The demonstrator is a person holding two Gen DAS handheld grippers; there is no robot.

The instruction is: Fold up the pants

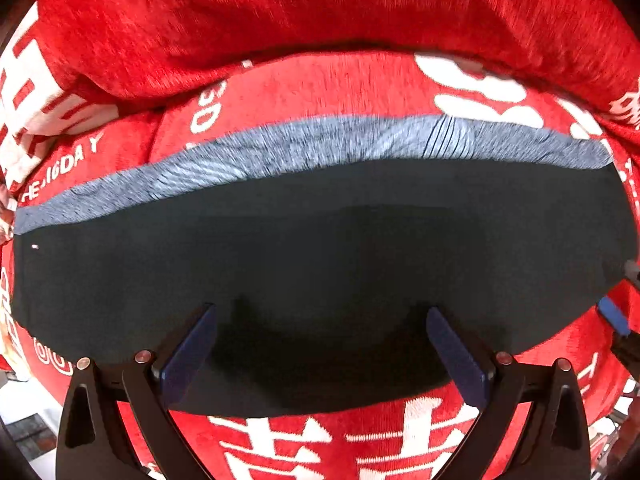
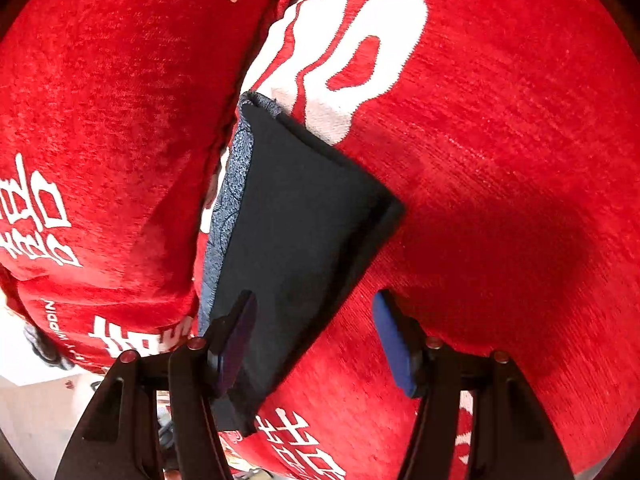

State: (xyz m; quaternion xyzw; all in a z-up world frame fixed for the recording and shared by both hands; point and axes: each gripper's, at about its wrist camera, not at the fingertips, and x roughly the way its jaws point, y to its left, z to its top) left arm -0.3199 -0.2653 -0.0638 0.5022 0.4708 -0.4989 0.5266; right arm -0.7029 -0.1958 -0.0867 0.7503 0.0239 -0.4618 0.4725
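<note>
The dark pants [image 1: 320,248] lie folded flat on a red sofa seat, with a grey-blue waistband [image 1: 304,148] along the far edge. My left gripper [image 1: 320,336] is open and empty just above the near edge of the pants. In the right wrist view the pants [image 2: 300,216] run as a folded dark stack with the grey band [image 2: 228,216] on its left. My right gripper [image 2: 316,320] is open and empty at the stack's near end, its left finger over the cloth. A blue pad of the right gripper [image 1: 614,316] shows at the left wrist view's right edge.
The sofa cover [image 2: 500,120] is red with white lettering. A red back cushion [image 1: 320,12] rises behind the pants. A second red cushion [image 2: 108,140] presses against the grey band on the left. Pale floor [image 2: 24,408] shows at lower left.
</note>
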